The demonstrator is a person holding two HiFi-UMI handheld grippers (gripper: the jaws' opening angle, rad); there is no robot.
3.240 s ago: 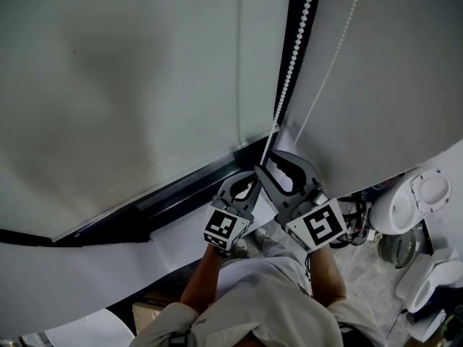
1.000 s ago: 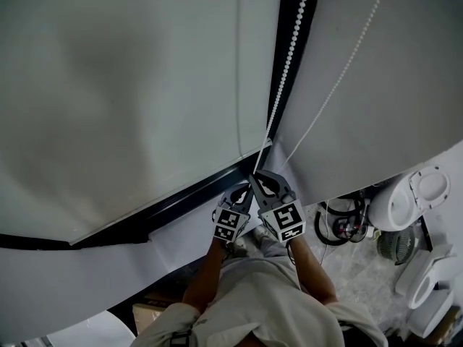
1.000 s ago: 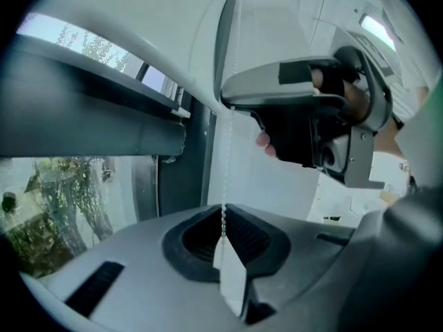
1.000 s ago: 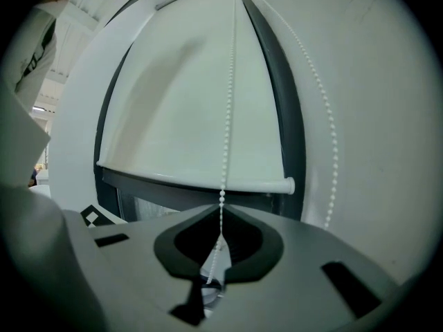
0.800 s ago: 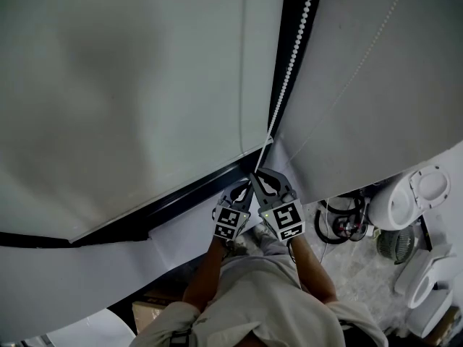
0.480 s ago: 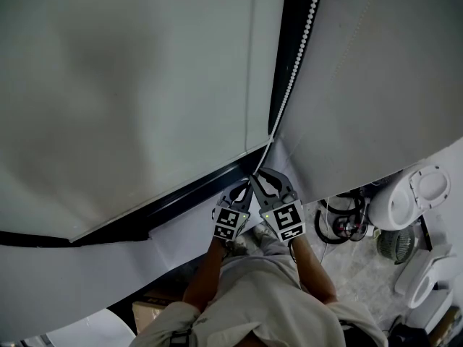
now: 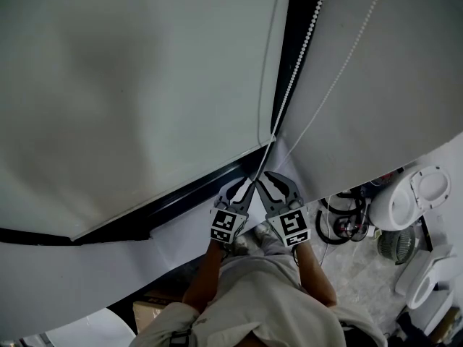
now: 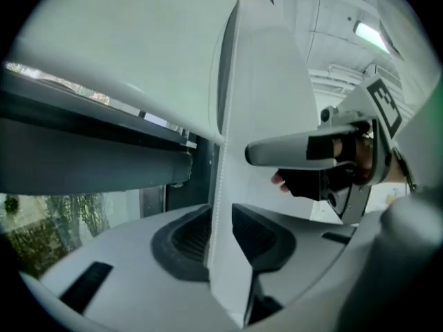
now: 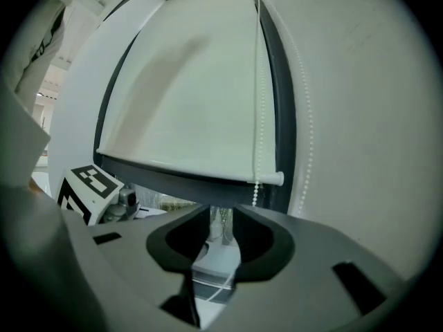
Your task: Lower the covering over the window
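White bead chain (image 8: 216, 178), light, limp and slippery, runs loose between the half-parted jaws of the left gripper (image 7: 239, 186); the right gripper (image 7: 277, 181) beside it gapes empty. Both have just been opening. Above and ahead hangs the blind (image 7: 145, 85); the chain is best pinched squarely across the beads.

I see the roller blind (image 7: 130, 85) as a plain off-white sheet, drawn most of the way down the window. In the right gripper view its bottom rail (image 9: 266, 176), a pale round bar, sits nearly level. A narrow strip of bare glass (image 9: 163, 200) below it shows greenery. The dark window frame (image 7: 181, 202) borders the blind below and on the right. The white bead chain (image 7: 304, 42) hangs along that right edge. I see its second strand (image 7: 336, 56) slanting away to the right, and the two converge near the rail's right end.
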